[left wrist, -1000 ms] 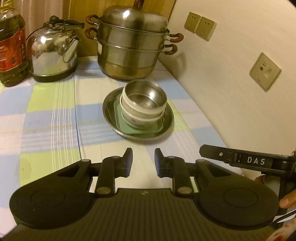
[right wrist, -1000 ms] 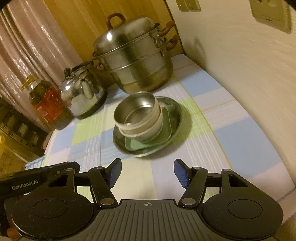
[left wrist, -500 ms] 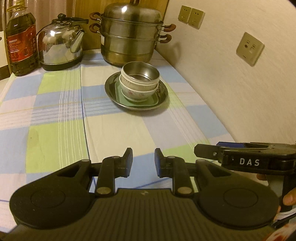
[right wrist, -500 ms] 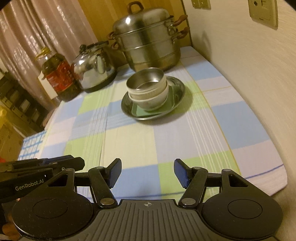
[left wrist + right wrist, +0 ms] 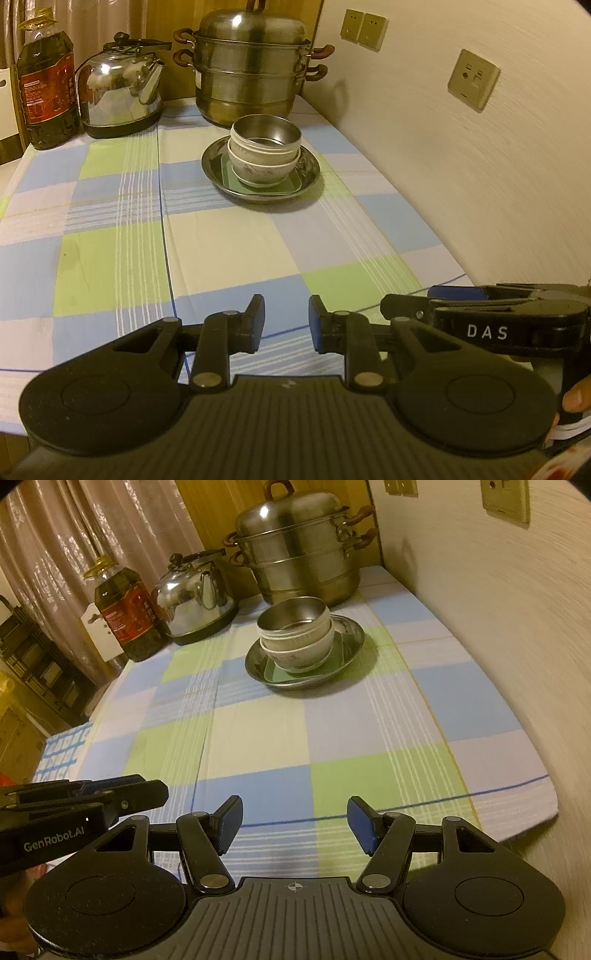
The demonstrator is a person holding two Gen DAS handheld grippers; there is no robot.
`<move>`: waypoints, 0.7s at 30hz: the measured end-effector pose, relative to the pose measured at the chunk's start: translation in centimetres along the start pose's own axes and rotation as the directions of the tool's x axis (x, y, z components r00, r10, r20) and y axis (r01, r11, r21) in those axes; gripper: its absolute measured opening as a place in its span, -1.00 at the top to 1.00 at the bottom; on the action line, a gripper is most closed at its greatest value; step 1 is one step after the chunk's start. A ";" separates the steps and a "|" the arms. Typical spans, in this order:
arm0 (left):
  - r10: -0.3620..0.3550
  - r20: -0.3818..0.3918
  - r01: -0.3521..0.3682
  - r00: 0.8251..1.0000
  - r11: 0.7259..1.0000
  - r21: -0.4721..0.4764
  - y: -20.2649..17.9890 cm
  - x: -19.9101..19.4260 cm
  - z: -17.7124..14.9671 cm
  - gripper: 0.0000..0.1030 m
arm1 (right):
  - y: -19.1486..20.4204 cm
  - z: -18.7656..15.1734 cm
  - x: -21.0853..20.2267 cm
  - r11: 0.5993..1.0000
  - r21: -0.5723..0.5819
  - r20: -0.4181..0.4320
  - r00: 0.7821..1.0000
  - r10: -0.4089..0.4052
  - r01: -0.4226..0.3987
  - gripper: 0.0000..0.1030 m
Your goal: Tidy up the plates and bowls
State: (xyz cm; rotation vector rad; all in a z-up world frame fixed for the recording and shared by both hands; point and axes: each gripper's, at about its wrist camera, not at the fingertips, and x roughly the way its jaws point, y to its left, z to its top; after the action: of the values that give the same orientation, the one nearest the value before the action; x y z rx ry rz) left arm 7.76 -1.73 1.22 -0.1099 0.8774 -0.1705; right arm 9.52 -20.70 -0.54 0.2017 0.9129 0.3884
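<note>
A steel bowl (image 5: 265,133) sits nested in white ceramic bowls (image 5: 263,168), on a green square plate (image 5: 236,179) inside a round steel plate (image 5: 308,170), far on the checked tablecloth. The stack also shows in the right wrist view: steel bowl (image 5: 293,616), white bowls (image 5: 299,650), steel plate (image 5: 351,642). My left gripper (image 5: 286,320) is open and empty, near the table's front edge. My right gripper (image 5: 294,821) is open wider and empty, also at the front edge, well short of the stack.
A steel steamer pot (image 5: 251,66), a kettle (image 5: 120,86) and an oil bottle (image 5: 46,85) stand at the back of the table. A wall with sockets (image 5: 474,79) runs along the right side. The checked tablecloth (image 5: 221,243) lies between me and the stack.
Both grippers have drawn back from the stack toward the table's front edge. The stack looks smaller and farther. Both stay open and empty.
</note>
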 end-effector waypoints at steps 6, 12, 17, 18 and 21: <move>0.005 -0.001 -0.005 1.000 1.000 -0.005 -0.7 -0.6 -1.1 0.57 | 0.1 -0.8 -0.7 1.000 -0.010 -0.003 1.000 0.009 -0.009 -0.22; 0.008 0.004 -0.008 1.000 1.000 -0.008 -1.1 -1.1 -1.8 0.57 | 0.2 -1.5 -1.1 1.000 -0.021 -0.008 1.000 0.019 -0.019 -0.22; 0.008 0.007 -0.008 1.000 1.000 -0.008 -1.4 -1.5 -2.1 0.57 | 0.1 -1.7 -1.3 1.000 -0.024 -0.006 1.000 0.020 -0.020 -0.22; 0.008 0.007 -0.008 1.000 1.000 -0.008 -1.4 -1.5 -2.1 0.57 | 0.2 -1.8 -1.3 0.999 -0.024 -0.006 1.000 0.020 -0.021 -0.22; 0.008 0.008 -0.008 1.000 1.000 -0.006 -1.4 -1.5 -2.2 0.57 | 0.1 -1.9 -1.5 0.999 -0.025 -0.002 1.000 0.021 -0.021 -0.22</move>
State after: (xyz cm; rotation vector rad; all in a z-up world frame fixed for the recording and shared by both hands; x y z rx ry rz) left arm 4.98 -2.89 1.23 -0.1129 0.8698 -0.1597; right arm 7.18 -21.18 -0.54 0.1882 0.9083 0.4193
